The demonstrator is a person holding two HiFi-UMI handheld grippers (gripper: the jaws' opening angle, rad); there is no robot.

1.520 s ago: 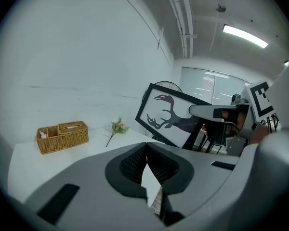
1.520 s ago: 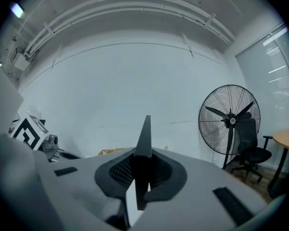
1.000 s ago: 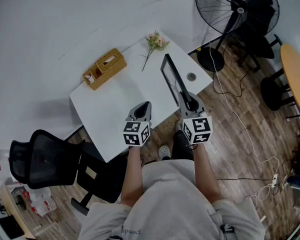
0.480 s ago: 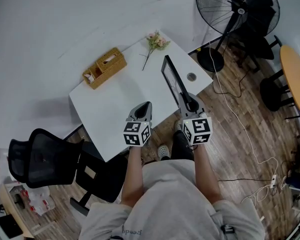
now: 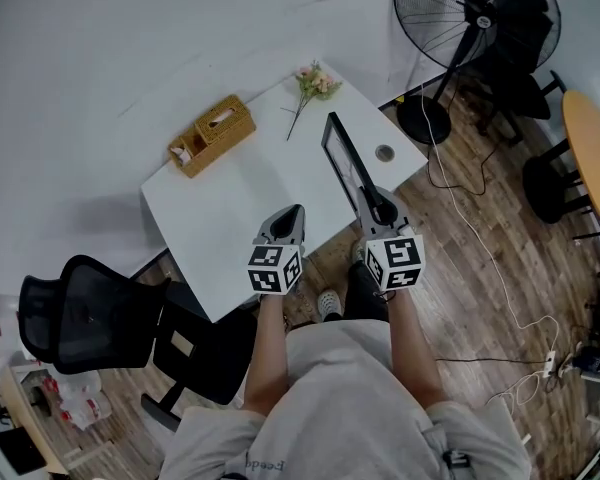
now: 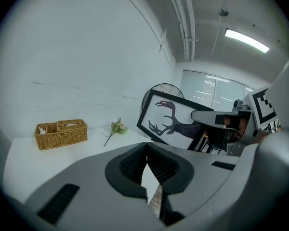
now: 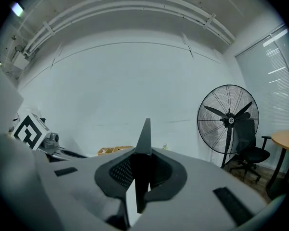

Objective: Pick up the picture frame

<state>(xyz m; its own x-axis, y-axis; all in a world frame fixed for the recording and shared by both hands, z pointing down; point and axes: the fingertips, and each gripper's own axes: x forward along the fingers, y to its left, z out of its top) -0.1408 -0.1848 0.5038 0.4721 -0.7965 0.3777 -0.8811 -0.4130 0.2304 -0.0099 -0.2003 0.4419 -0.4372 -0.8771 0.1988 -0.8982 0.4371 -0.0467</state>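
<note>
The picture frame (image 5: 345, 158) is black and stands on edge over the right part of the white table (image 5: 220, 218). My right gripper (image 5: 378, 206) is shut on its near end. In the left gripper view the picture frame (image 6: 176, 121) shows a dark antlered figure on white, with the right gripper (image 6: 209, 115) clamped on its right side. In the right gripper view the frame (image 7: 144, 138) runs edge-on as a thin dark blade between the pads of the right gripper (image 7: 140, 172). My left gripper (image 5: 290, 213) hovers over the table's near edge, left of the frame; the left gripper (image 6: 147, 159) is shut and holds nothing.
A wicker tissue basket (image 5: 212, 135) sits at the table's far left and a flower sprig (image 5: 308, 86) at the far corner. A round cable port (image 5: 384, 153) lies right of the frame. A standing fan (image 5: 470, 18), a black office chair (image 5: 90, 318) and floor cables surround the table.
</note>
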